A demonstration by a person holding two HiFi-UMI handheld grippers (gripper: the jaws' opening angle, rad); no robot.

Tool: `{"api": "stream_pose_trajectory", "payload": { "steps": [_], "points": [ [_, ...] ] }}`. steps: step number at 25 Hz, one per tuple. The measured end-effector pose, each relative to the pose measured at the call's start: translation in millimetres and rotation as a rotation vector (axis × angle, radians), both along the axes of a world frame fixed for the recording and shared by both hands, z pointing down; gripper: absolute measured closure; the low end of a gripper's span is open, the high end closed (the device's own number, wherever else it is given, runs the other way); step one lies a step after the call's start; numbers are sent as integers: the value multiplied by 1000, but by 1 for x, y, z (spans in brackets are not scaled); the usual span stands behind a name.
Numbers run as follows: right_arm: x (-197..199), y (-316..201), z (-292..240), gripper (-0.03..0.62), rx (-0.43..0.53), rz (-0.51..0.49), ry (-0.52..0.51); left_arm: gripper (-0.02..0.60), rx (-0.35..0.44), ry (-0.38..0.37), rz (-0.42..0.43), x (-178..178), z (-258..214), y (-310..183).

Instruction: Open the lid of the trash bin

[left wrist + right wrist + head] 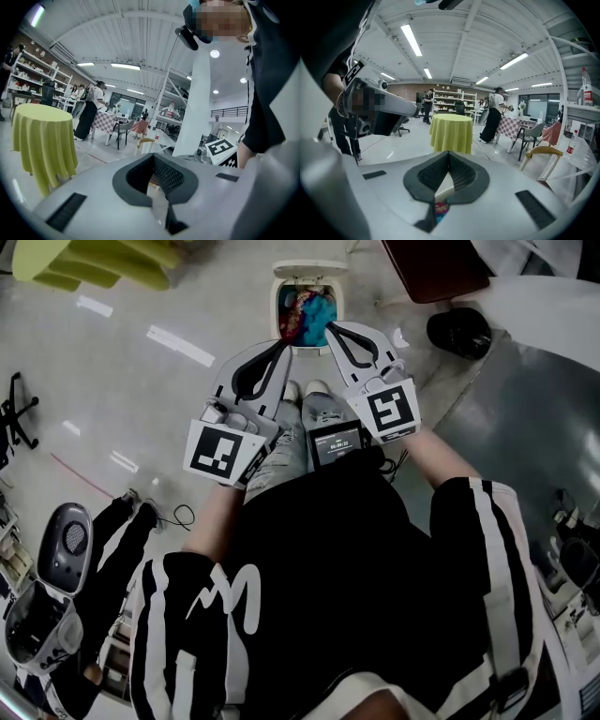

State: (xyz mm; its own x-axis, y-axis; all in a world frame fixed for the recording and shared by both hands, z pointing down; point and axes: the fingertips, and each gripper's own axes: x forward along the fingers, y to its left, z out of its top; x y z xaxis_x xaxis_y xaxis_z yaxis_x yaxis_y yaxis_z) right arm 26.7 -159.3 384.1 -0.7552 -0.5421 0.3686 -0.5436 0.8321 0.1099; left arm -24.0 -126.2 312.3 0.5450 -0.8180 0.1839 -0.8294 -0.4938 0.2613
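The white trash bin [281,298] stands on the floor at the top middle of the head view, just beyond the person's shoes. Its lid [309,269] is tipped up at the far side, and blue and red rubbish [307,310] shows inside. My left gripper [280,345] hovers just short of the bin's near rim, jaws closed tip to tip on nothing. My right gripper [332,330] hangs over the bin's near right corner, also shut and empty. In the right gripper view the rubbish [440,206] peeks out below the closed jaws.
A round table with a yellow-green cloth [94,263] stands at the upper left. A dark red object [436,263] and a black round thing [459,332] lie at the upper right beside a grey surface [525,427]. A chair base [14,413] sits at the left edge.
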Motion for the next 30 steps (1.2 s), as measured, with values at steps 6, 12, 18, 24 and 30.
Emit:
{"api": "stream_pose_trajectory", "payload": {
  "steps": [6,12,18,24,30],
  "points": [
    [-1,-6,-30,583,25,21,-36,574,11,-22,5,-8,-13,-4],
    [2,-8,-48,583,42,45,-56,574,30,-27,20,-8,-26,-7],
    [2,-4,-71,583,46,74,-121,574,53,-38,38,-7,-43,-5],
    [2,-3,-100,583,75,75,-157,574,69,-53,40,-8,-51,-6],
    [6,3,-121,583,90,89,-188,574,98,-59,40,-9,-65,-5]
  ]
}}
